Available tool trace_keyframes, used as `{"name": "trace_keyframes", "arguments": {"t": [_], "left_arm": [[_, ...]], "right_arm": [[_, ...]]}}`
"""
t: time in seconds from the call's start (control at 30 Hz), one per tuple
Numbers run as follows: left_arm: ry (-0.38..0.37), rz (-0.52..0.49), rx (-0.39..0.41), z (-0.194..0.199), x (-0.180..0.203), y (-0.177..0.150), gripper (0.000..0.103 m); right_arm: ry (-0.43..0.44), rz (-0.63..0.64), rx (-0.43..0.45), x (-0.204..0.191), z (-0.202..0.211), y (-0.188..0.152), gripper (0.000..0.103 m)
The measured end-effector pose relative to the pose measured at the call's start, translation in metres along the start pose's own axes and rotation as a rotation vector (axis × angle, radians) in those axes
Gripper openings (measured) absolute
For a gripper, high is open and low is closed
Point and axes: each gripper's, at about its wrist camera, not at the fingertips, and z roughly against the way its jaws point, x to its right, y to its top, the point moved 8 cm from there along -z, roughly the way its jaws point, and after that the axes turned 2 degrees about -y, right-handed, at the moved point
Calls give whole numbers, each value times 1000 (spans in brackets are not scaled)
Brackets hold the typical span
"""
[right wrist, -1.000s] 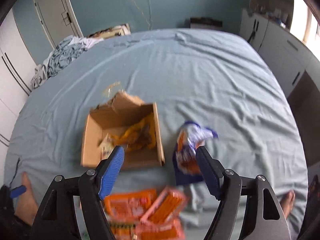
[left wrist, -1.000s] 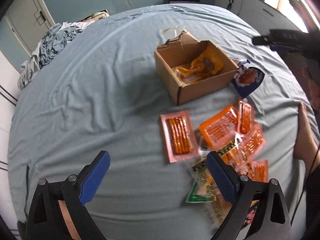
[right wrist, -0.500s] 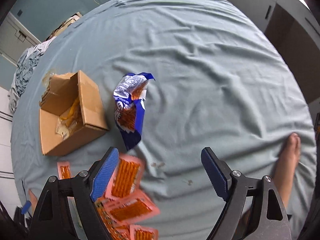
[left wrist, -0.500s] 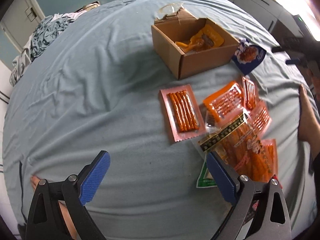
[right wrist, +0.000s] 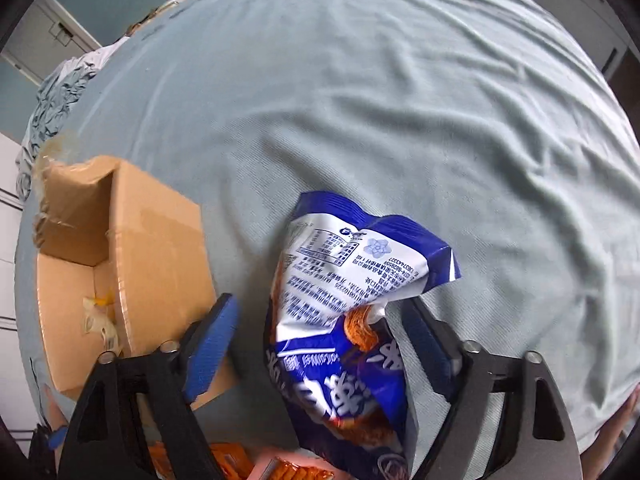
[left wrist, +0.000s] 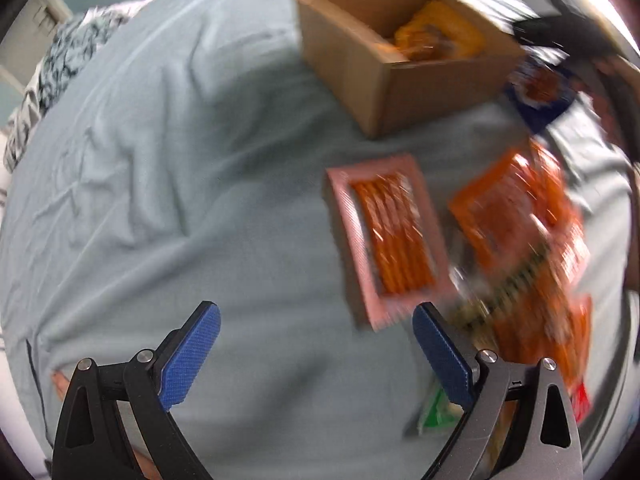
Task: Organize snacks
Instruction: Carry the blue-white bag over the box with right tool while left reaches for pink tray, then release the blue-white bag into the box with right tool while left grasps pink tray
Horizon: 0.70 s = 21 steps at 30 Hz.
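Blue bag [right wrist: 352,344] btwn closing right gripper [right wrist: 320,336]

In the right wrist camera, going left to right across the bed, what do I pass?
Crumpled bedding at the bed's far left edge → cardboard box → blue snack bag lying between the right gripper's closing jaws → bare blue-grey bedsheet.

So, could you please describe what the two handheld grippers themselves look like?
Both match: the left gripper and right gripper have black angular frames with triangular cut-outs and silver pivot bolts, and each finger carries a textured blue pad. No cables or sleeves are visible.
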Motion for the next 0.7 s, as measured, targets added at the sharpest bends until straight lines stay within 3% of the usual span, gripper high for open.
{"name": "trace_keyframes", "arguments": {"t": [0.03, 0.13, 0.33, 0.43, 0.47, 0.7], "left_arm": [[0, 19, -10, -7, -4, 6, 99], [27, 62, -35, -26, -14, 26, 98], [-19, 107, -39, -36, -15, 42, 99], [-71, 95, -62, -43, -3, 40, 99], [-72, 85, -64, -46, 0, 39, 103], [-120, 95, -79, -47, 10, 47, 103]], "right_arm": [[20, -9, -10, 1, -1, -1, 43], [-32, 70, 14, 6, 8, -5, 31], [38, 90, 172, 11, 83, -3, 30], [163, 77, 249, -7, 125, 3, 30], [193, 80, 265, -17, 136, 3, 30], [280, 212, 268, -85, 143, -11, 30]]}}
